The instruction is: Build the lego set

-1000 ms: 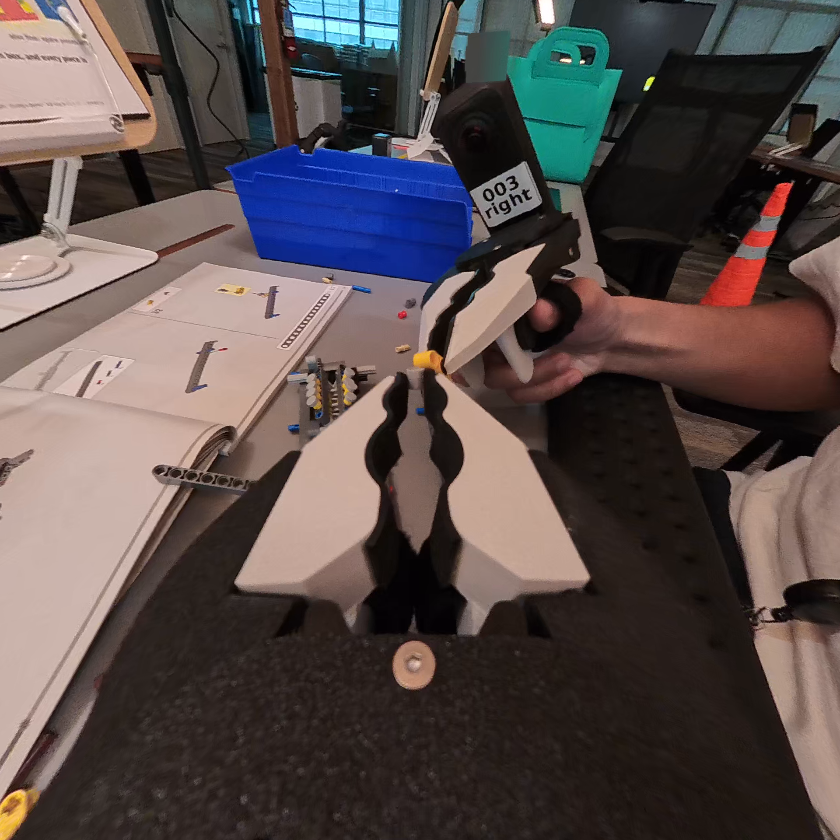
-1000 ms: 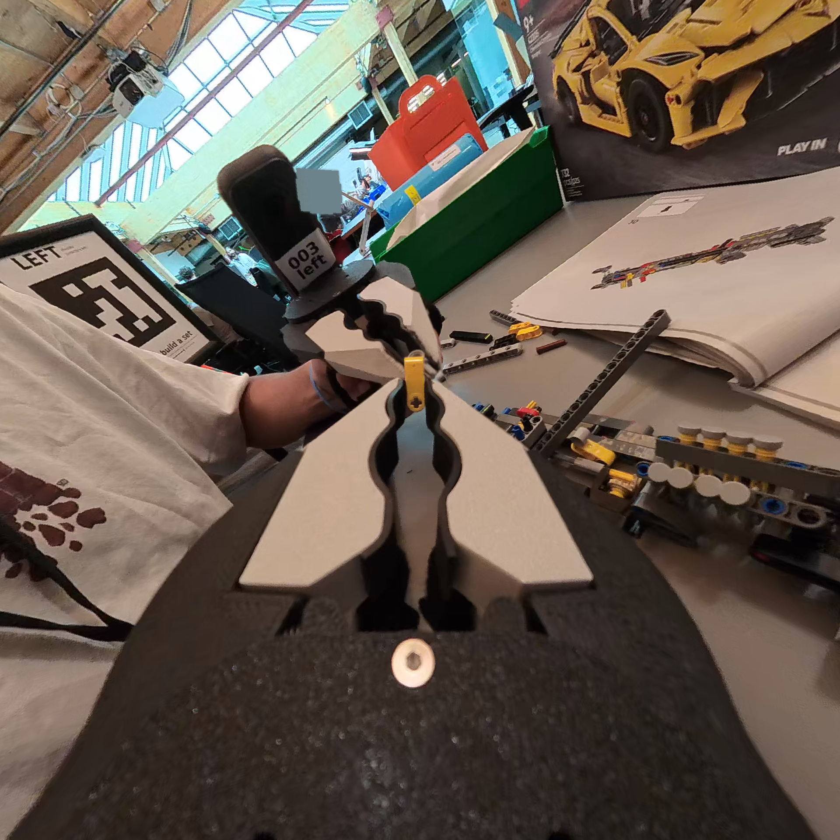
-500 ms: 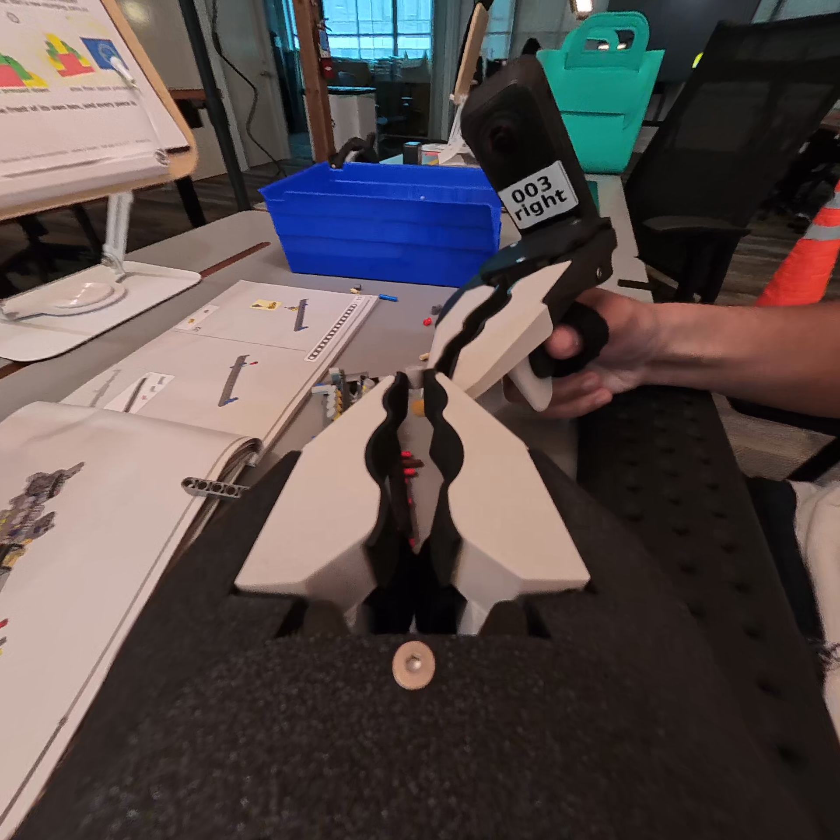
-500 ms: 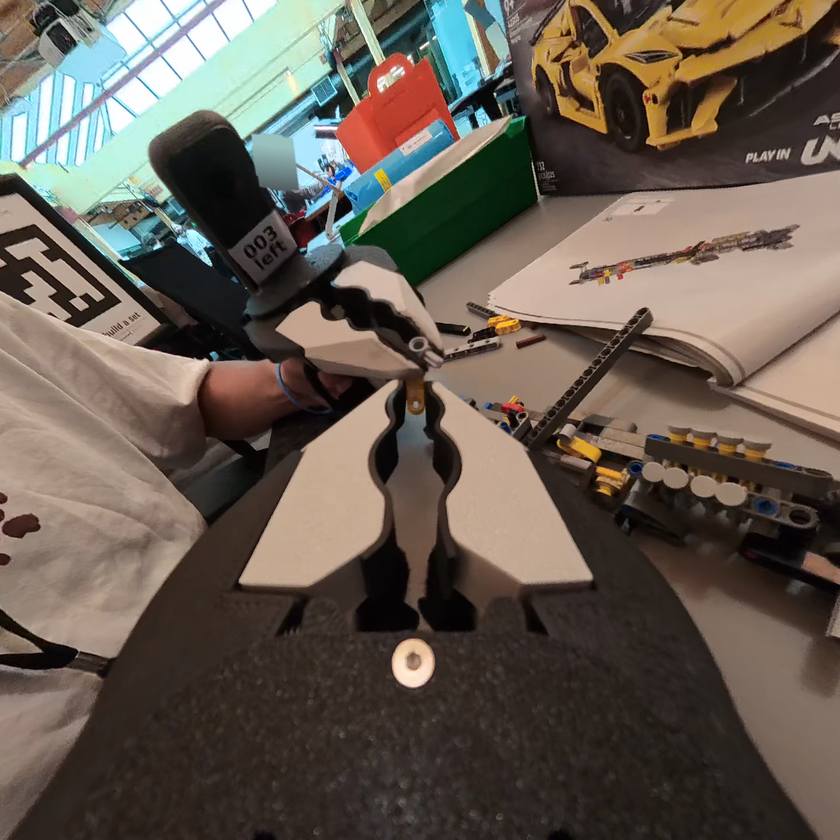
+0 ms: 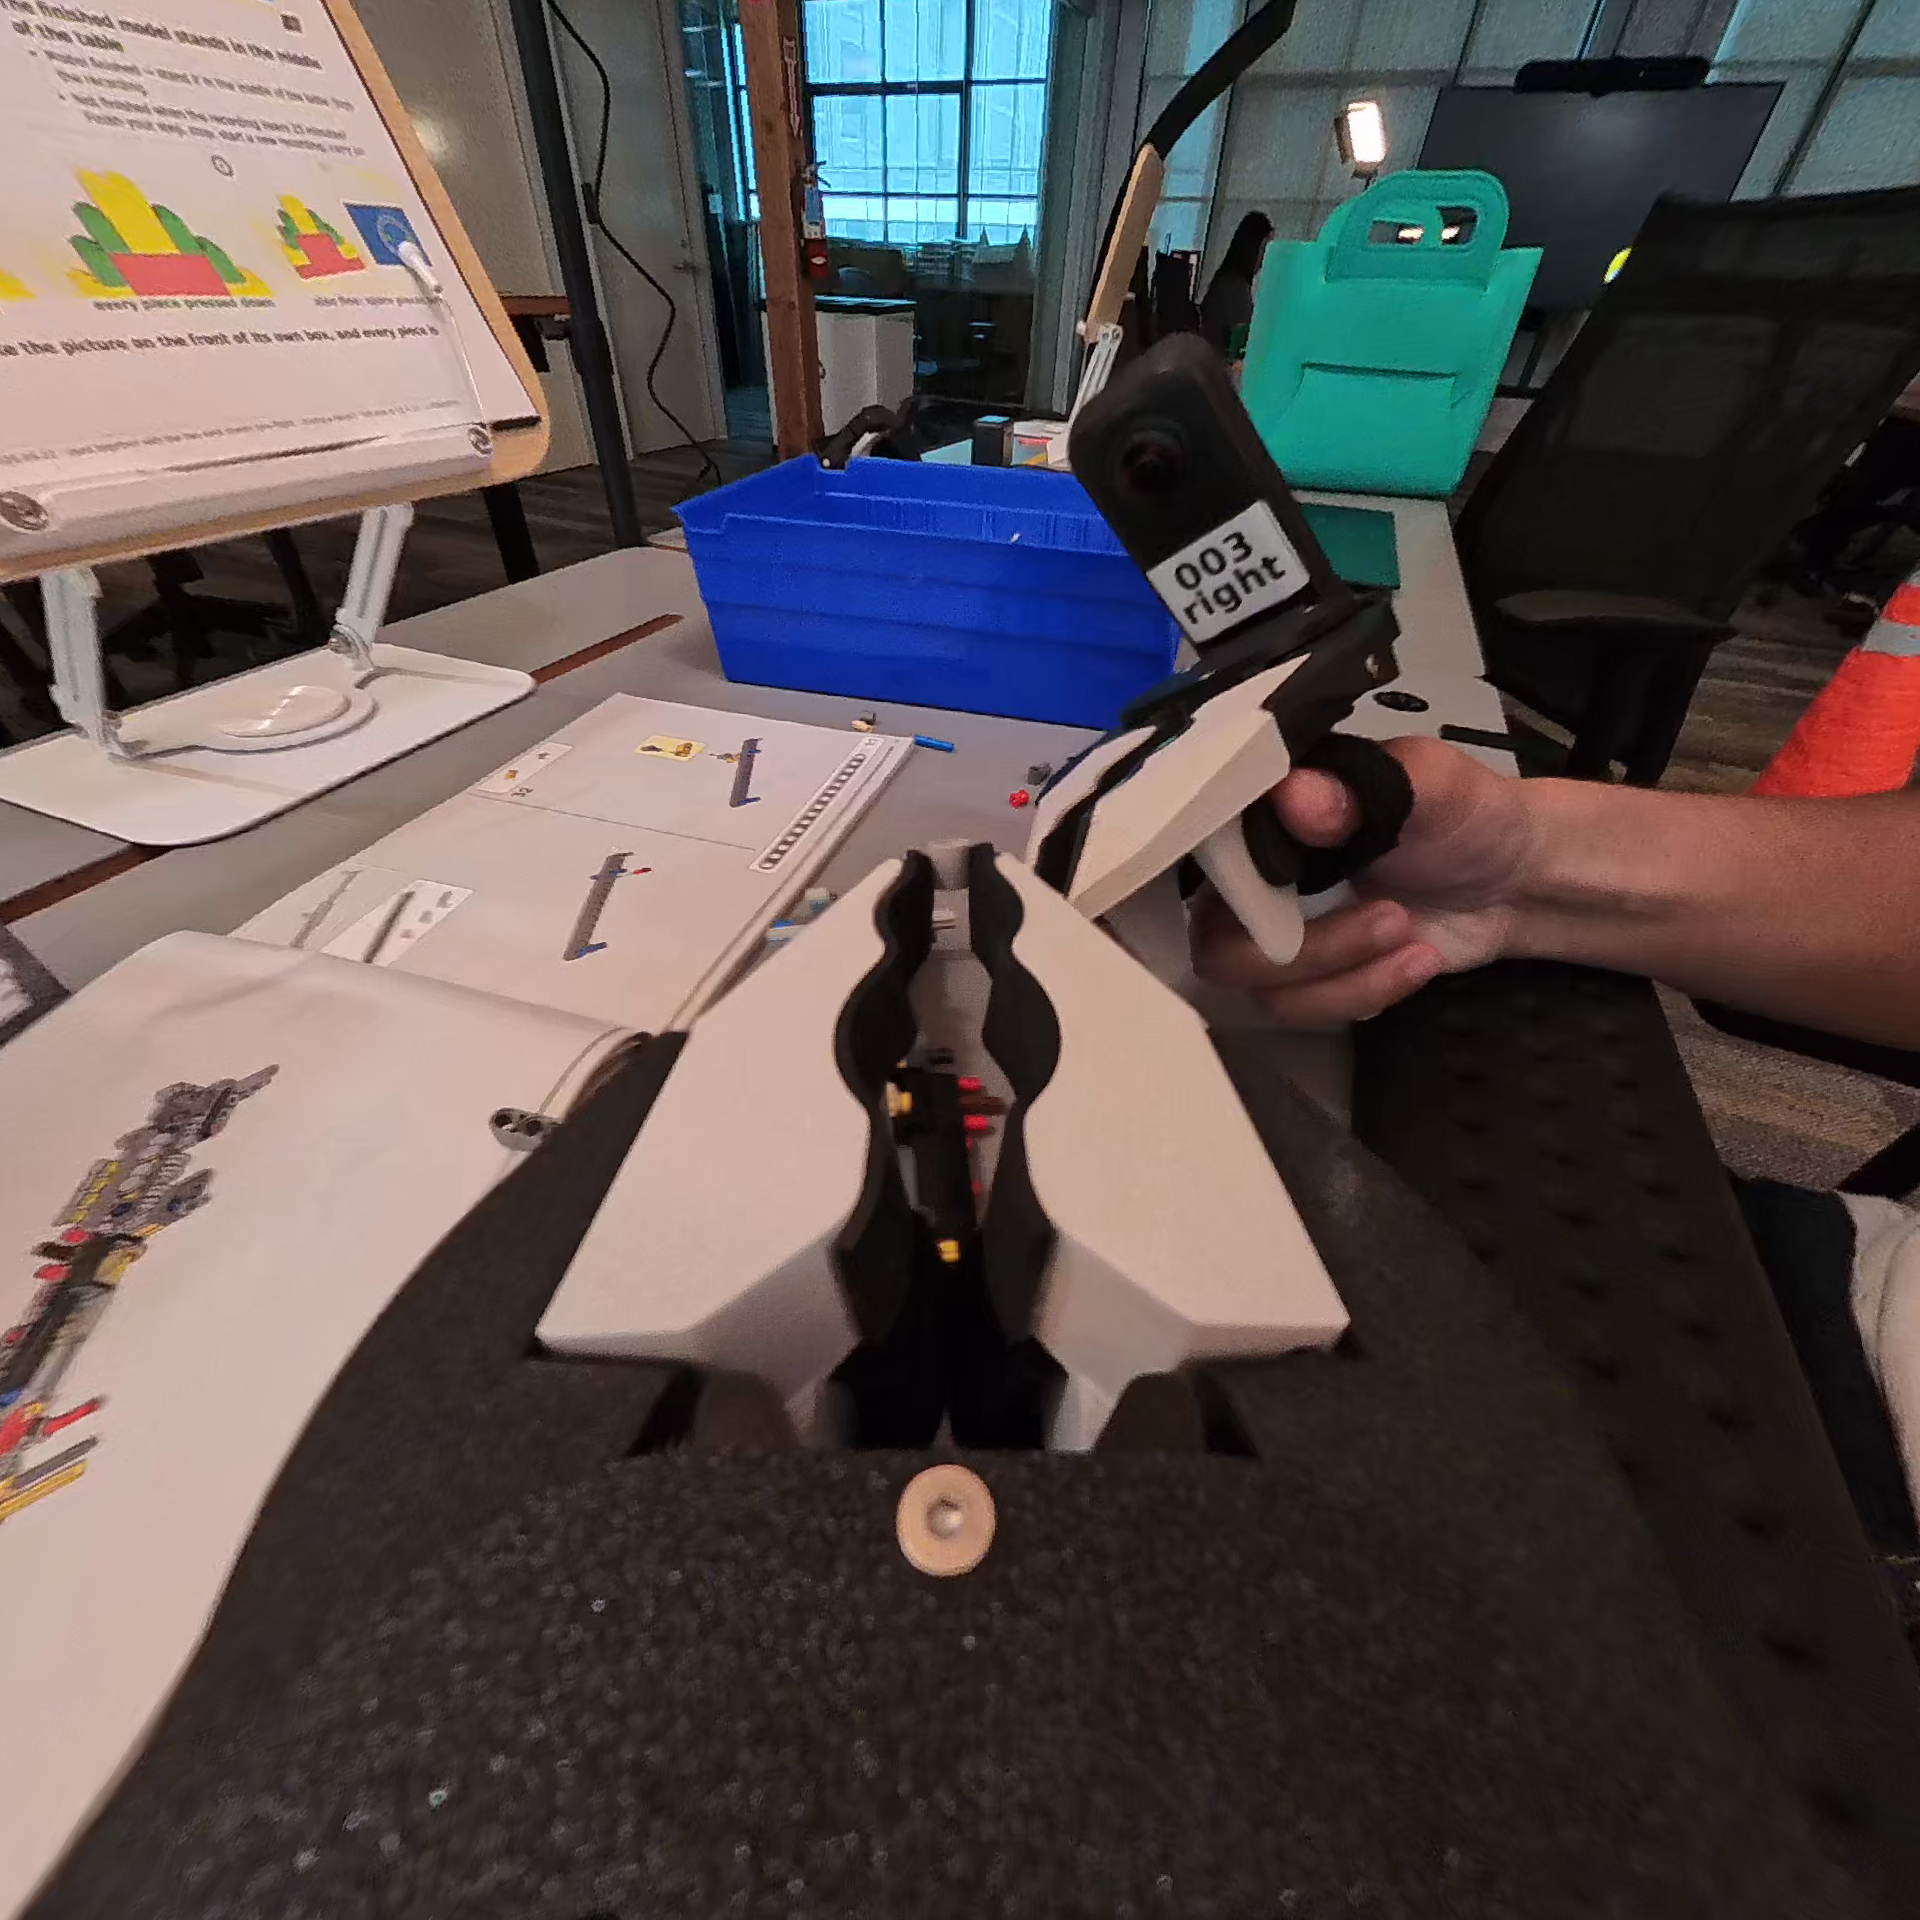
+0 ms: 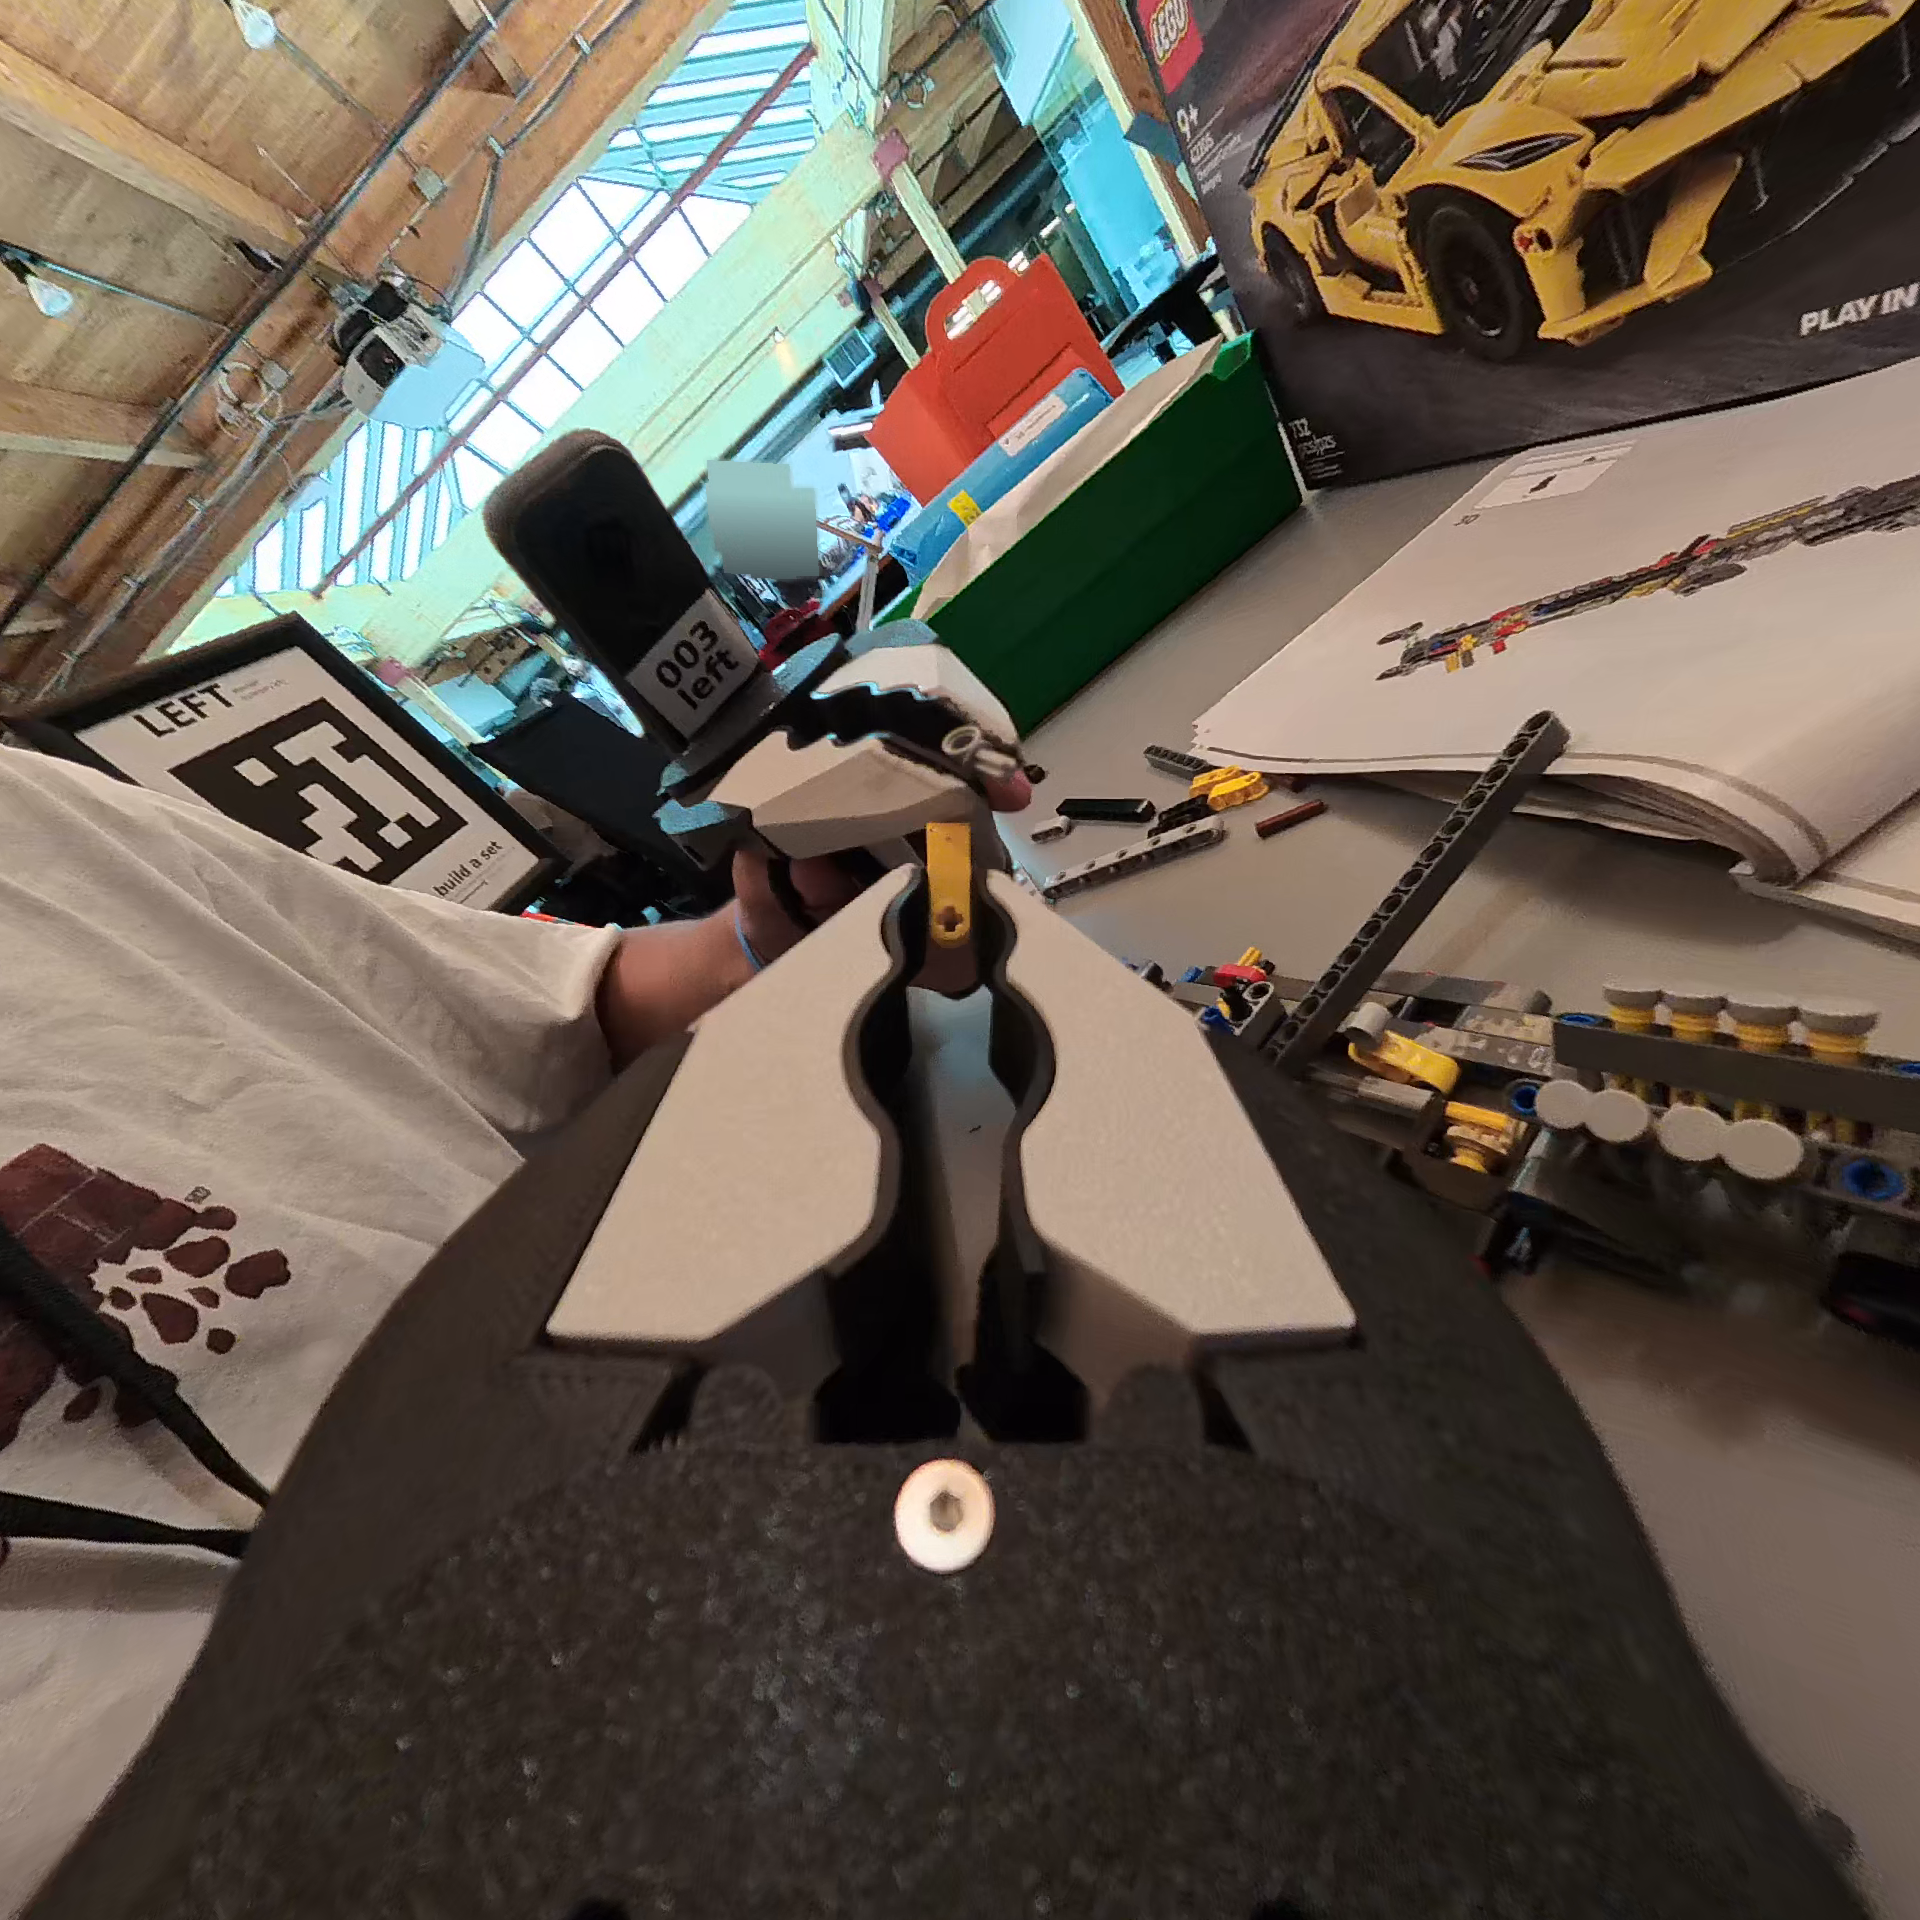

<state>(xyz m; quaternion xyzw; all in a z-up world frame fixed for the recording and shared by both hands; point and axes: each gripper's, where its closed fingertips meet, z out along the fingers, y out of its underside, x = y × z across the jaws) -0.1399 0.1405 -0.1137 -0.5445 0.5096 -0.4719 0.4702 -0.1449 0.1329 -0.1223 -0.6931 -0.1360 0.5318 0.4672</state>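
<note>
Grey plastic shows at the tip of my left gripper [image 5: 951,868]: a small grey connector [image 6: 977,750] pinched between closed jaws, its open end pointing out toward my other tool. Off to its left lies the open instruction book [image 5: 416,935], and a blue bin [image 5: 914,592] stands beyond it, farther up the table [image 5: 582,613].

Moving right, my right gripper [image 6: 948,904] is closed on a yellow piece [image 6: 948,883] with a cross-shaped hole, which stands upright out of the tips. That piece sits just below the grey connector and apart from it. Whether the two are lined up on one axis I cannot say for sure, as the left wrist view hides the yellow part behind its own fingers.

Right of the right gripper, on the table, lies the half-built frame [image 6: 1662,1101] with a long dark beam [image 6: 1423,883] leaning on it, loose bits near it and the set's box [image 6: 1558,208] behind.

I judge this to be a small sub-assembly step in mid-air: joining connector to yellow piece before either goes on the frame. The next move calls for bringing the hole square to the connector's end, then pressing straight in without letting either part twist in its grip.
</note>
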